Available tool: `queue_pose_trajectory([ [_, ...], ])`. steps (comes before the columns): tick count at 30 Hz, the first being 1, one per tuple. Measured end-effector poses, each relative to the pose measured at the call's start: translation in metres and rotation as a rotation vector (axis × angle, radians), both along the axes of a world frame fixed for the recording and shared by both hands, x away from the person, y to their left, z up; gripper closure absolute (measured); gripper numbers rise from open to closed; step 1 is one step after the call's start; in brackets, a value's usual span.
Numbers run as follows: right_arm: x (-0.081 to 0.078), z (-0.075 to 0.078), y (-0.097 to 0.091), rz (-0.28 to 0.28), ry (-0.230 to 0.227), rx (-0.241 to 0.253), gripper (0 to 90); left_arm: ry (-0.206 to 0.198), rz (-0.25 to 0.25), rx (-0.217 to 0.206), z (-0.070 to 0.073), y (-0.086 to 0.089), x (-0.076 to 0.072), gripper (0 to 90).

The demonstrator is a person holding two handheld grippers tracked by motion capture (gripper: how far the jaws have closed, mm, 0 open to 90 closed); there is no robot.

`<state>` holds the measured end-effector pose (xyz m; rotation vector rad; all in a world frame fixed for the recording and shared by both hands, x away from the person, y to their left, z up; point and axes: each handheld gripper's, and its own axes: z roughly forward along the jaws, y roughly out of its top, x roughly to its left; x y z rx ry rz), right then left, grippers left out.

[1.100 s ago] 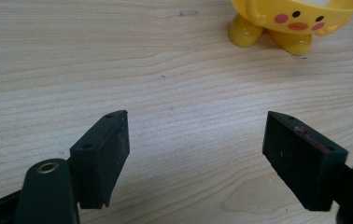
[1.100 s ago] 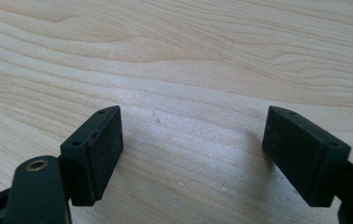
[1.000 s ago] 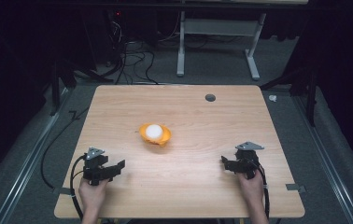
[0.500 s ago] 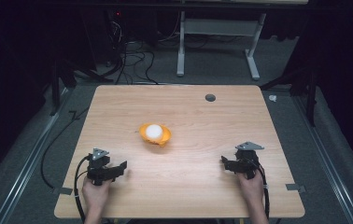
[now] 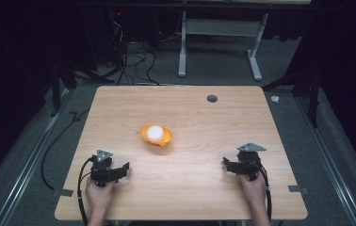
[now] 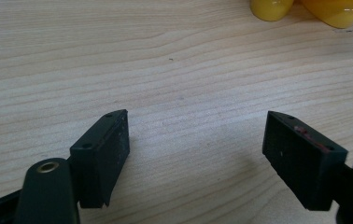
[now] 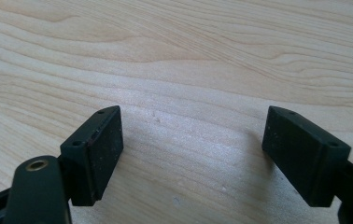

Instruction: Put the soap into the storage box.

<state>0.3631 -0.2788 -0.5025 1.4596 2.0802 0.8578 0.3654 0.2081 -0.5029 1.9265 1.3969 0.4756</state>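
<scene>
Now resting on table (image 5: 190, 193), near edge | left gripper (image 5: 119, 170) gaping, fingers (image 6: 101, 156) empty | right gripper (image 5: 228, 165) likewise gaping, empty | orange bowl (image 5: 157, 135) sitting mid-table, holding white ball (image 5: 155, 132)

Left hand-held gripper (image 5: 119, 169) low, jaws spread wide; right hand-held gripper (image 5: 229, 165) likewise.

One wooden table (image 5: 190, 197), one orange bowl (image 5: 157, 136), one white ball (image 5: 155, 132), two grippers
</scene>
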Motion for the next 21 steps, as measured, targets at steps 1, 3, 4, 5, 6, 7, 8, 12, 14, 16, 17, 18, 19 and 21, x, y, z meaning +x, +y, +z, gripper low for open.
queue_pose_trajectory([
  [1, 0.0, 0.0, 0.0, 0.0, 0.0, 0.0, 21.2, -0.002, 0.0, 0.004, -0.0002, -0.0002, 0.0, 23.6],
  [3, 0.0, 0.0, 0.0, -0.001, 0.0, 0.0, 21.2, -0.013, 0.001, 0.014, -0.0013, -0.0015, -0.0003, 23.4],
  [4, 0.0, 0.0, 0.0, -0.001, 0.0, 0.0, 21.2, -0.019, 0.001, 0.019, -0.002, -0.0024, -0.0005, 23.1],
  [5, 0.0, 0.0, 0.0, 0.0, 0.0, 0.0, 21.2, -0.025, -0.001, 0.025, -0.0026, -0.003, -0.0007, 22.9],
  [6, 0.0, 0.0, 0.0, -0.001, 0.0, 0.0, 21.1, -0.035, -0.008, 0.038, -0.0035, -0.0035, -0.0008, 22.7],
  [7, 0.0, 0.0, 0.0, 0.0, 0.0, 0.0, 21.2, -0.043, -0.007, 0.043, -0.0044, -0.0041, -0.0009, 22.4],
  [8, 0.0, 0.0, 0.0, 0.0, 0.0, 0.0, 21.2, -0.047, -0.007, 0.05, -0.0048, -0.0048, -0.0009, 22.3],
  [12, 0.0, 0.0, 0.0001, -0.001, 0.0, 0.0, 21.2, -0.047, -0.01, 0.075, -0.005, -0.0076, -0.0007, 21.2],
  [14, 0.0, 0.0, 0.0001, -0.001, 0.0, 0.0, 21.2, -0.046, -0.01, 0.074, -0.005, -0.0077, -0.0006, 20.4],
  [16, 0.0, 0.0, 0.0001, -0.001, 0.0, 0.0, 21.1, -0.048, -0.009, 0.074, -0.0051, -0.0078, -0.0006, 20.4],
  [17, 0.0, 0.0, 0.0001, -0.001, 0.0, 0.0, 21.1, -0.047, -0.009, 0.074, -0.0051, -0.0078, -0.0007, 20.3],
  [18, 0.0, 0.0, 0.0001, -0.001, 0.0, 0.0, 21.2, -0.047, -0.009, 0.074, -0.0051, -0.0079, -0.0007, 20.2],
  [19, 0.0, 0.0, 0.0001, -0.001, 0.0, 0.0, 21.2, -0.047, -0.008, 0.074, -0.0051, -0.0079, -0.0007, 20.2],
  [21, 0.0, 0.0, 0.0001, -0.001, 0.0, 0.0, 21.2, -0.046, -0.009, 0.075, -0.005, -0.008, -0.0008, 20.1],
])
